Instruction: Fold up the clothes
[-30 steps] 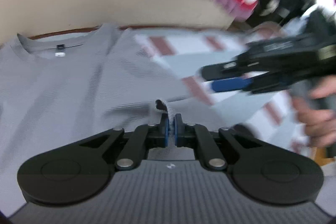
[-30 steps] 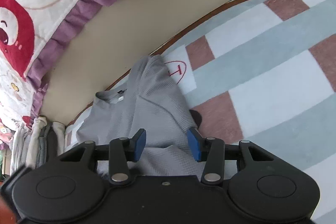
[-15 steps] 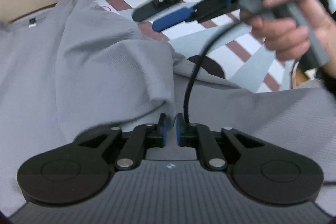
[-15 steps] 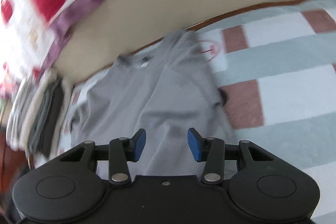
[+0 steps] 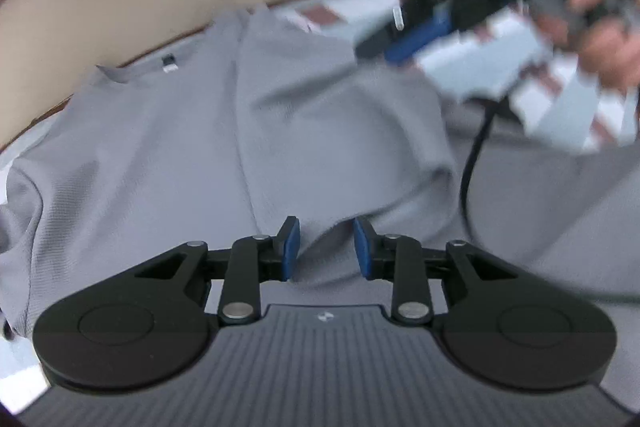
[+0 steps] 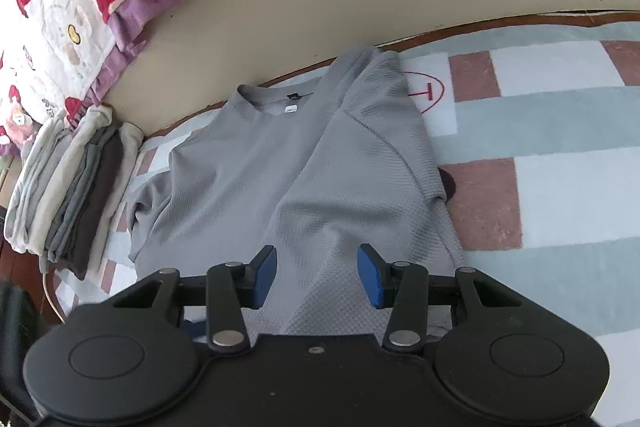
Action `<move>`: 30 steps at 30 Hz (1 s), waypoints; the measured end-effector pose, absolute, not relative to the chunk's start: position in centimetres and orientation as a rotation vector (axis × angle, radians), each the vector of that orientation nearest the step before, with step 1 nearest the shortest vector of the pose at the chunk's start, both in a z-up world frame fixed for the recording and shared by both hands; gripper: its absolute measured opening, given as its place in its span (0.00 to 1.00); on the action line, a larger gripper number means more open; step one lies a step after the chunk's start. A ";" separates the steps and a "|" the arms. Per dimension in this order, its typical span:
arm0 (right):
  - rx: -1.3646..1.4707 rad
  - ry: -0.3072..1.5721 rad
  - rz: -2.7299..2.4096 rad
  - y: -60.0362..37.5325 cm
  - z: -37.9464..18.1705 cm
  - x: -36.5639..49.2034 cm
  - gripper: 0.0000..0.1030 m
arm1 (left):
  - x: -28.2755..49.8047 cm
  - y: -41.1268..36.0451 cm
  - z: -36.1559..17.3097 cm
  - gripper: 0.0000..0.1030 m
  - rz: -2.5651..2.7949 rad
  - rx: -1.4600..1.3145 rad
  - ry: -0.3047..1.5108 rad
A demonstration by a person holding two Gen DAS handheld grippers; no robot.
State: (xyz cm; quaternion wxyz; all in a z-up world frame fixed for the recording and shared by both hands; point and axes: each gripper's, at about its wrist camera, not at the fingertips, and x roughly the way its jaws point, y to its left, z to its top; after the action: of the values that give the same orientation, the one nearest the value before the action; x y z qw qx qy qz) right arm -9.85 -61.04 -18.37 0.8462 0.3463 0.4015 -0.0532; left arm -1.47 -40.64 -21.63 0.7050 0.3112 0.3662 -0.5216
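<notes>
With its right side already laid over the middle, the grey T-shirt (image 6: 280, 163) lies flat on the checked mat (image 6: 560, 131), collar toward the far edge. The fold in hand looks like the release: the left tongs (image 5: 326, 247) are opening over the cloth, nothing pinched between the pads. The right tongs (image 6: 316, 273) hover spread and empty above the hem. Next probably calls for gripping the other sleeve. A stack of folded clothes (image 6: 72, 187) waits beside.

A red letter T inside a red oval (image 6: 427, 92) sits on my checked mat (image 6: 560, 163); the shirt's neck tag (image 6: 291, 108) is unreadable.
</notes>
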 end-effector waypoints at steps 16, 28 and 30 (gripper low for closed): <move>0.140 0.744 0.110 -51.8 -13.9 -9.7 0.53 | 5.0 -34.8 -17.3 0.05 -1.021 -0.090 0.815; -0.346 0.797 -0.035 -43.9 -15.0 -8.0 0.80 | 5.1 -34.9 -14.2 0.05 -1.174 -0.355 0.790; -0.346 0.787 -0.071 -44.5 -15.0 -7.7 0.55 | 5.2 -35.8 -13.8 0.05 -1.211 -0.377 0.795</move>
State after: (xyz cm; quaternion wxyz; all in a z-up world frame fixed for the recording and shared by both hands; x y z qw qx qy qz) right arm -7.73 -44.52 -14.97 0.9084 -0.1679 0.3814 -0.0342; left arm 5.16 -35.81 -13.78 0.7329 -0.1714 0.3613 -0.5504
